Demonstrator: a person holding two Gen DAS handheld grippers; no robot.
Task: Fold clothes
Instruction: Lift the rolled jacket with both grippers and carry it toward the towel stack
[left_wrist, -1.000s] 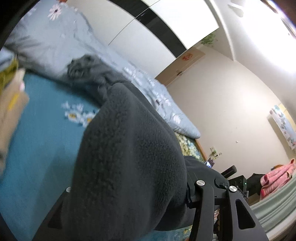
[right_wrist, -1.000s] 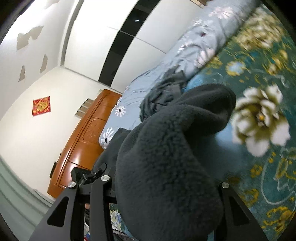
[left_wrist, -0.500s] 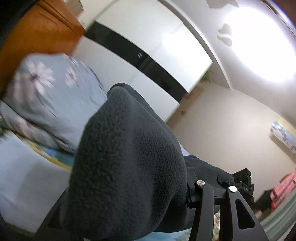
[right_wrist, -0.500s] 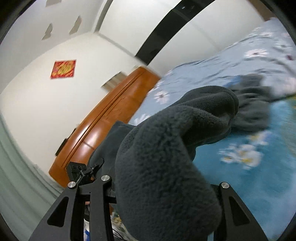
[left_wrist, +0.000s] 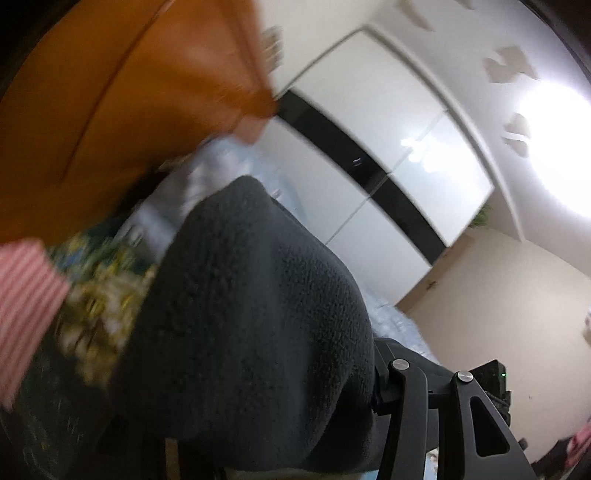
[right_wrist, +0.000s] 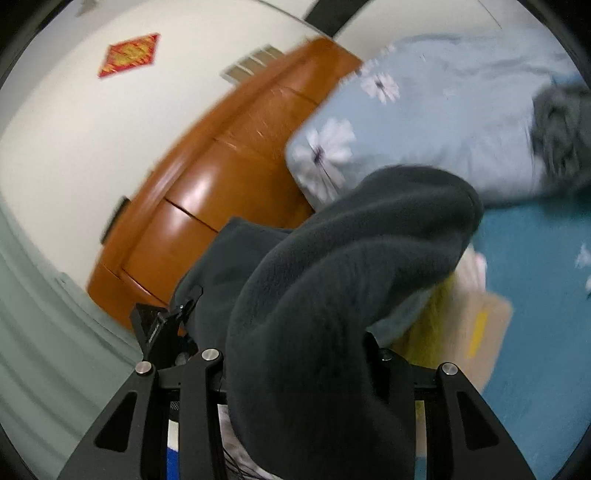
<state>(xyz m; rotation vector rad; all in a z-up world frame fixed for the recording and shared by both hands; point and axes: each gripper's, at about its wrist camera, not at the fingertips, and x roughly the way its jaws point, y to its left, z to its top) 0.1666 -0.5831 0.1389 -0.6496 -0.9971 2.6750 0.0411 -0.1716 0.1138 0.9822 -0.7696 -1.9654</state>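
Each gripper, left (left_wrist: 280, 435) and right (right_wrist: 295, 387), pinches nubby, bunched charcoal fleece (right_wrist: 332, 295).

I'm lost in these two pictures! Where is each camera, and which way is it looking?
Left wrist: rides the left tongs, faces the wardrobe and ceiling; black fingers show.
Right wrist: rides the right tongs, faces the headboard and quilt; black fingers show.
Shared: the dark fleece and the headboard.

the dark grey fleece garment (right_wrist: 332, 295) looks nappy and matt. the wooden headboard (right_wrist: 221, 177) is glossy; the floral pillow (right_wrist: 424, 122) is smooth cloth.
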